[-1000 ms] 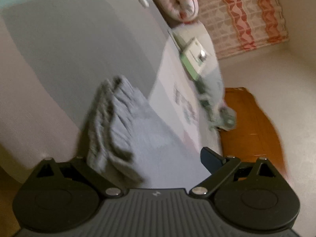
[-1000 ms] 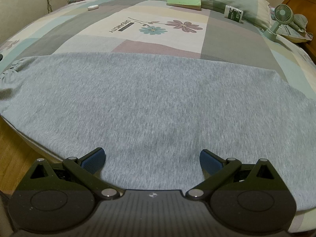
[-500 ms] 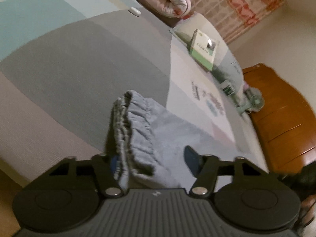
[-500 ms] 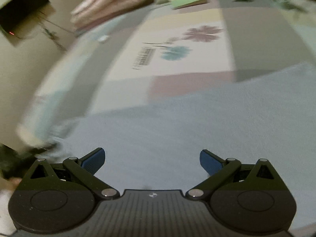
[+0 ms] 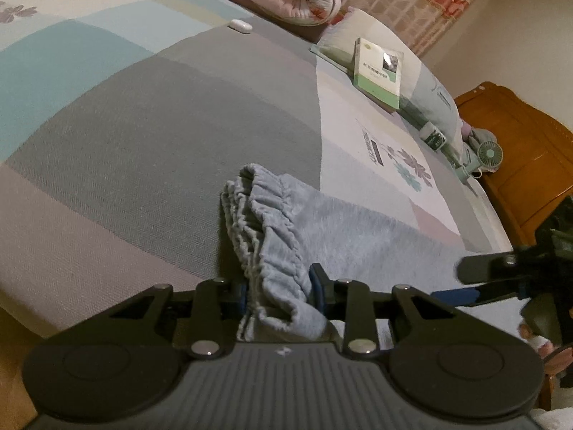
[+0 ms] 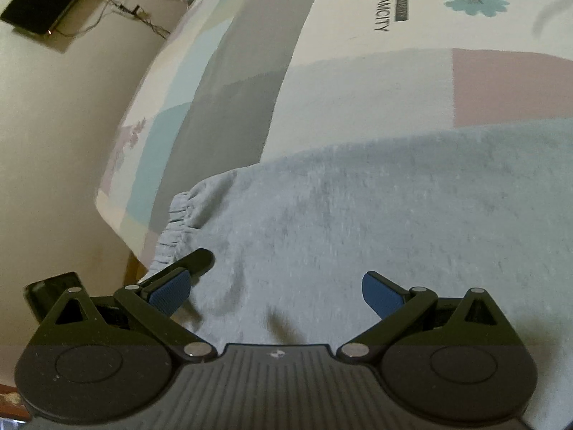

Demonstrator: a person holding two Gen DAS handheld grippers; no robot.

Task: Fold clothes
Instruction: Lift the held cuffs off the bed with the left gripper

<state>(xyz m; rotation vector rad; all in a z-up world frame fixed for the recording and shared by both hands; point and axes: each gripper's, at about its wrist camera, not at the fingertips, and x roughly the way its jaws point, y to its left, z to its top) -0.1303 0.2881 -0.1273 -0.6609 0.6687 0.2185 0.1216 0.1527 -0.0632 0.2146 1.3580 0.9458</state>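
Two grippers, one grey garment. Left gripper (image 5: 279, 292) jaws closing, narrow, pads pressing the gathered elastic waistband (image 5: 261, 236) bunched between them. Right gripper (image 6: 275, 292) jaws wide, nothing between them, hovering over the flat grey garment (image 6: 358, 215) (just beside the left one). Garment lies on the patchwork bedsheet (image 5: 161, 114) near its front edge; one book (image 5: 379, 68), one small fan (image 5: 489, 156) well beyond the garment.

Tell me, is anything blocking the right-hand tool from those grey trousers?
Nothing visible. The right gripper hangs open right over the grey trousers, bare cloth between its fingers. The left gripper is closing on the bunched waistband off to the side, out of the way.
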